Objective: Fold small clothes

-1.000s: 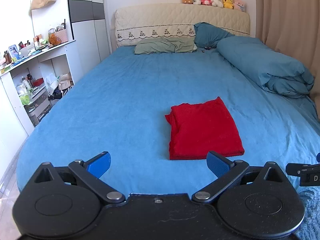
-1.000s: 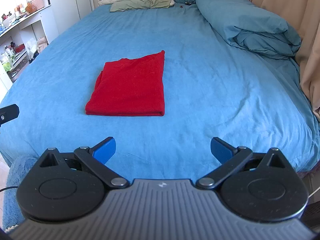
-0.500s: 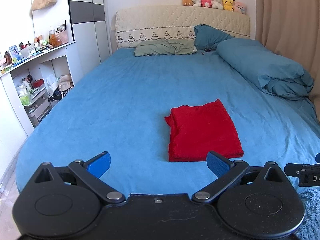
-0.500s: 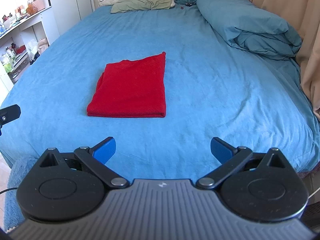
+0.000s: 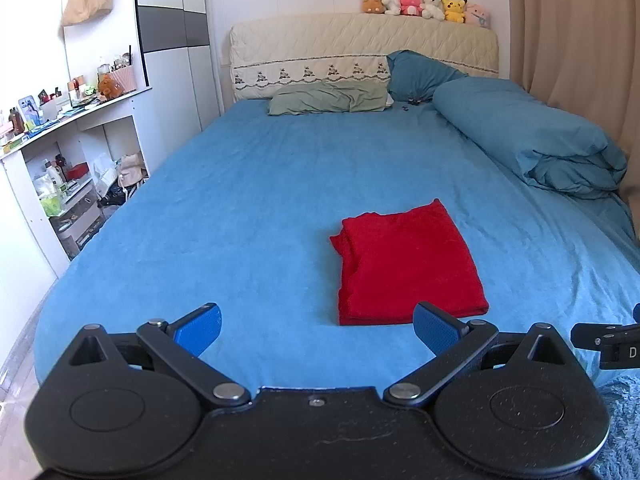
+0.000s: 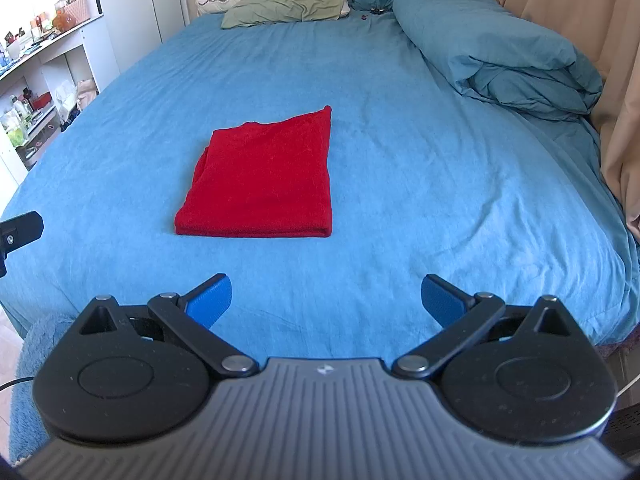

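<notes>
A red garment [image 5: 408, 264] lies folded into a flat rectangle on the blue bed sheet [image 5: 248, 216]; it also shows in the right wrist view [image 6: 264, 184]. My left gripper [image 5: 318, 330] is open and empty, held back near the foot of the bed, with the garment ahead to its right. My right gripper [image 6: 326, 300] is open and empty, also near the foot, with the garment ahead to its left. Neither gripper touches the cloth.
A rolled teal duvet [image 5: 532, 140] lies along the bed's right side by a beige curtain [image 5: 580, 32]. Pillows [image 5: 328, 98] and a headboard with plush toys [image 5: 424, 2] are at the far end. White shelves with clutter [image 5: 60, 152] stand left of the bed.
Both grippers have drawn back slightly from the folded garment and the left view has tilted up a little. The garment has not moved. Both stay open.
</notes>
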### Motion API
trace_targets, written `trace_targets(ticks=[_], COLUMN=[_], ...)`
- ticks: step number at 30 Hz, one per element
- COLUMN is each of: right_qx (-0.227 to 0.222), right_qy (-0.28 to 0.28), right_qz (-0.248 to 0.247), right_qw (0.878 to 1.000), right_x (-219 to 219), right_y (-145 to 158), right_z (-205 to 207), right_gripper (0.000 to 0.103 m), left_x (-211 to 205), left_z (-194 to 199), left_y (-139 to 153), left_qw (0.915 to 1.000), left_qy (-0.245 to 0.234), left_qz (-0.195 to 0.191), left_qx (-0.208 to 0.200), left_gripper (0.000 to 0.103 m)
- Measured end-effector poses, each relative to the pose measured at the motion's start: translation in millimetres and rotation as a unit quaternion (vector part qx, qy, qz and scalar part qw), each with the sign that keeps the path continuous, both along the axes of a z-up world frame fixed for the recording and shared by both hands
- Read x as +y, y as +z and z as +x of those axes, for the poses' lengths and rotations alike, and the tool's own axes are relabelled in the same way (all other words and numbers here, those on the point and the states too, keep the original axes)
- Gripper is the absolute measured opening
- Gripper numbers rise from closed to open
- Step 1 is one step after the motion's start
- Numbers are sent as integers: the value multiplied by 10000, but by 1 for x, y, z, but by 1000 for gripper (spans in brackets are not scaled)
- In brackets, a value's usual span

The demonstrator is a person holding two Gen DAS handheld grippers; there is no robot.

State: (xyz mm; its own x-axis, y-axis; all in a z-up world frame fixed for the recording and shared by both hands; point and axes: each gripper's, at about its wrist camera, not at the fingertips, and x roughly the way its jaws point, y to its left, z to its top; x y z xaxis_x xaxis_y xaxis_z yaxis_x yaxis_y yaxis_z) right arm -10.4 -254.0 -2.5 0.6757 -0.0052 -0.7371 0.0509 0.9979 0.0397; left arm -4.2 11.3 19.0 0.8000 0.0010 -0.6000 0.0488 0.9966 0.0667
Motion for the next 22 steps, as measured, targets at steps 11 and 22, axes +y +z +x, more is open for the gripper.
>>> trace_targets(ticks=[11, 22], right_qx=[-10, -13], right_qy=[-1, -10], right_qz=[-8, -5], right_qw=[10000, 10000], right_x=[0, 1], right_y=[2, 2], right_z=[0, 0], right_gripper=[103, 103], left_x=[-2, -5], left_z=[-2, -1], left_y=[2, 0], left_qw=[10000, 9998], left_qy=[34, 138], left_qz=[-17, 147], left_qx=[-87, -59], left_gripper=[103, 103])
